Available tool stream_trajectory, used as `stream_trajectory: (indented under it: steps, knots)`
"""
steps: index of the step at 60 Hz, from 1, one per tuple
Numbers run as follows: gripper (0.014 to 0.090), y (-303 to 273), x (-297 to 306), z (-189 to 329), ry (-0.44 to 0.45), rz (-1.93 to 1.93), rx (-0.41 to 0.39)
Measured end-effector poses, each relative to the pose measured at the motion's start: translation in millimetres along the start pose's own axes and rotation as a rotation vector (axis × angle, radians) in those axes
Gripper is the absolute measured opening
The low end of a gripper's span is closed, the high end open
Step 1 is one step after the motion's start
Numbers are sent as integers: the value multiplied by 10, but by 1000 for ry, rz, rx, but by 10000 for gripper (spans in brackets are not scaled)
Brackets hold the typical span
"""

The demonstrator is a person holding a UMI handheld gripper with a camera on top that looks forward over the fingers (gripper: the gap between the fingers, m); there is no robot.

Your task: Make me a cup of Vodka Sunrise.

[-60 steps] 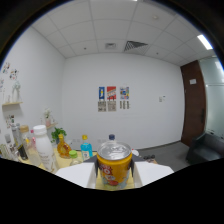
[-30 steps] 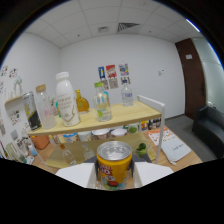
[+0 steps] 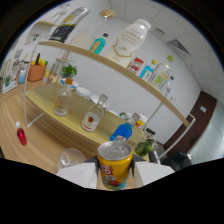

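The tongs (image 3: 115,176) were clamped on a yellow drink can (image 3: 114,164), a white finger (image 3: 80,174) pressed to each side, can upright between them with its silver pull-tab top showing. The view was tilted, so the whole room leaned.

Just left of the can and near the fingers, a clear empty glass (image 3: 70,158) stood on the wooden table (image 3: 40,135). Farther left on the table, well apart from the can, stood a small red bottle (image 3: 21,135) with a pale cap.

Beyond the can, on the table under a shelf:
- a blue bottle (image 3: 121,131), just beyond the can
- a clear bottle with a red round label (image 3: 91,120), left of the blue one
- a clear round decanter (image 3: 62,103) with liquid low inside, farther left
- white bowls or cups (image 3: 82,92), far behind the decanter, details hard to tell
- a small green plant (image 3: 69,72) and an orange pot (image 3: 36,71), far left

Right of the can lay some dark green round things (image 3: 144,147), too blurred to name.

The wooden shelf (image 3: 100,62) on a white frame carried a large white bottle (image 3: 130,37), a teal bottle (image 3: 98,43) to its left, and several small bottles (image 3: 150,71) toward the right. White wall behind, dark door (image 3: 197,117) at far right
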Motion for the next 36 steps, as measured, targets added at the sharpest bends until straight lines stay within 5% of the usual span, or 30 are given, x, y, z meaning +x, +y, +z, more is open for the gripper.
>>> stream_trajectory:
  steps: [36]
  knots:
    - [509, -239, -168, 102, 202, -1304, 47]
